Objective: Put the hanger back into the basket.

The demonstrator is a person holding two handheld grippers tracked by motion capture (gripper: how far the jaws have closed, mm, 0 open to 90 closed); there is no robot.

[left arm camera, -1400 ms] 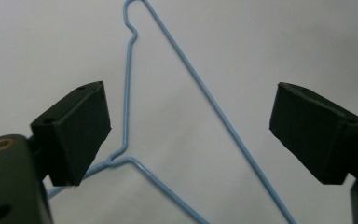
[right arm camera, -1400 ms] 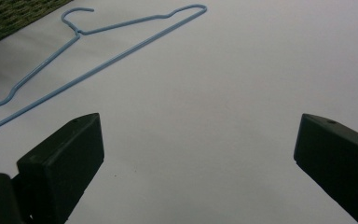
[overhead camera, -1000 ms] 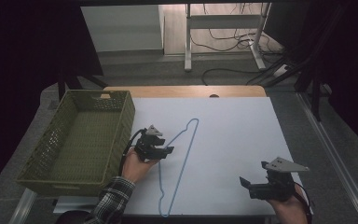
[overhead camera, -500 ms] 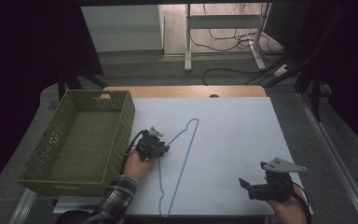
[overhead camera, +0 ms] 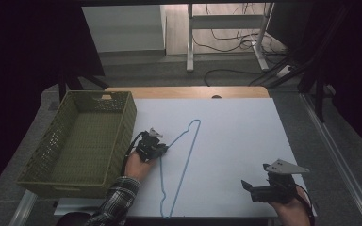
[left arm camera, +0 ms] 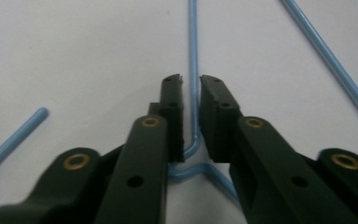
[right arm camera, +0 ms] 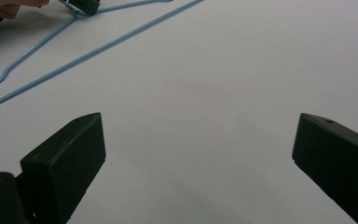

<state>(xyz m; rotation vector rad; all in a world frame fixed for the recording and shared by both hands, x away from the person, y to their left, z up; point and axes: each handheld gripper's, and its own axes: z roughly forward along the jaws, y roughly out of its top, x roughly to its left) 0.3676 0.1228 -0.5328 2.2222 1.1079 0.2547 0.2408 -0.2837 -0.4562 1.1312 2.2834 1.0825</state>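
Hanger (overhead camera: 185, 155) lying lengthwise toward the table's (overhead camera: 245, 132) far edge, neck sitting between the closing left tongs (left arm camera: 191, 84), right tongs (right arm camera: 198, 140) gaping empty well apart.

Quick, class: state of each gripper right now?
Left gripper: jaws have just been closing around the blue hanger wire, nearly shut on it.
Right gripper: open, holding nothing.
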